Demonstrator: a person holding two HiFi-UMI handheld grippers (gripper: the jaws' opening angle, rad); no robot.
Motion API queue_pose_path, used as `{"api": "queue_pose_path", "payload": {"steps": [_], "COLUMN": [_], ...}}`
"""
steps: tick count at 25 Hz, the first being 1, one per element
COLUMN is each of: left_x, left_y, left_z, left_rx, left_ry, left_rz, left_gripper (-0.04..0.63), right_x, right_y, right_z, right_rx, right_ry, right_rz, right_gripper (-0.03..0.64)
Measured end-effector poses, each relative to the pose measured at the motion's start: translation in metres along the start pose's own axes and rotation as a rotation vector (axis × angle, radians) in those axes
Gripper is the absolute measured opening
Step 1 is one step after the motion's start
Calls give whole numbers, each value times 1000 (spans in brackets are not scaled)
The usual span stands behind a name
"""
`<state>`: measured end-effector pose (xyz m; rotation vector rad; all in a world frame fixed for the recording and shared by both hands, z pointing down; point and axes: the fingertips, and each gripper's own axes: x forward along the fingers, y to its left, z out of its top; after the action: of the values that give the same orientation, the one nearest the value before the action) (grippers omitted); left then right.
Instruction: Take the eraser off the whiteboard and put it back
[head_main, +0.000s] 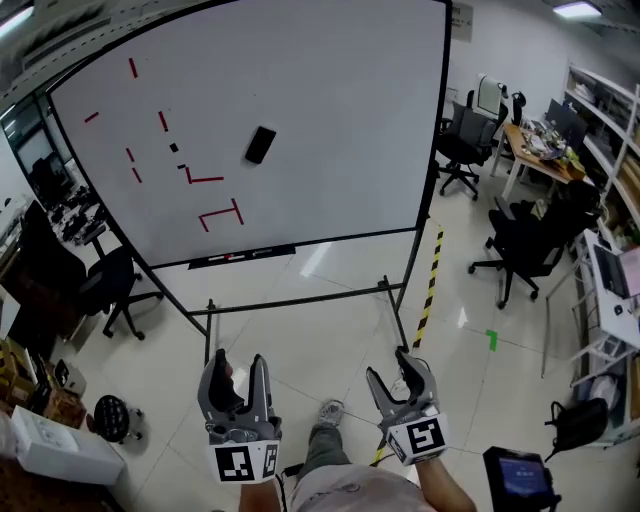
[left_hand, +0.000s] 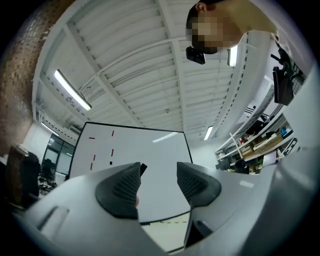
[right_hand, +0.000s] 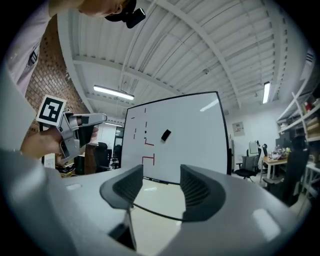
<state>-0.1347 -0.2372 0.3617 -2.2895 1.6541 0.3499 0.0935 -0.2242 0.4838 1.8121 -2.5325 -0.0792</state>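
A black eraser sticks tilted to the middle of the big whiteboard, right of several red marks. The right gripper view shows the eraser small and far off. In the left gripper view only a corner of the eraser peeks past the left pad. My left gripper and right gripper are held low near my body, well short of the board. Both stand open with nothing between the jaws.
The whiteboard stands on a metal frame with a floor bar and a marker tray. Black office chairs and a desk stand at the right, another chair at the left. Yellow-black tape runs along the floor.
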Motion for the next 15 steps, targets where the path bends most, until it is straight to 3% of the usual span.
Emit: {"api": "queue_pose_path", "payload": {"steps": [3,5,9,15], "left_x": [-81,-120,-168,-209], "left_y": [-36,-50,-55,-51], "left_z": [12,32,81,100], "left_rx": [-15,-16,-26,-88], "left_ry": [99,146,121,98], "left_rz": [29,34,44,28], "left_gripper": [216,216,215,216], "right_x": [-75,-117,-179,-202], "right_y": [22,31,28,50], "right_z": [-22,-14,29,51], "right_rx": [41,88,152,115], "right_ry": [53,40,-108,-168], "right_rz": [30,13,-106,-134], "right_gripper": [225,225,229,230]}}
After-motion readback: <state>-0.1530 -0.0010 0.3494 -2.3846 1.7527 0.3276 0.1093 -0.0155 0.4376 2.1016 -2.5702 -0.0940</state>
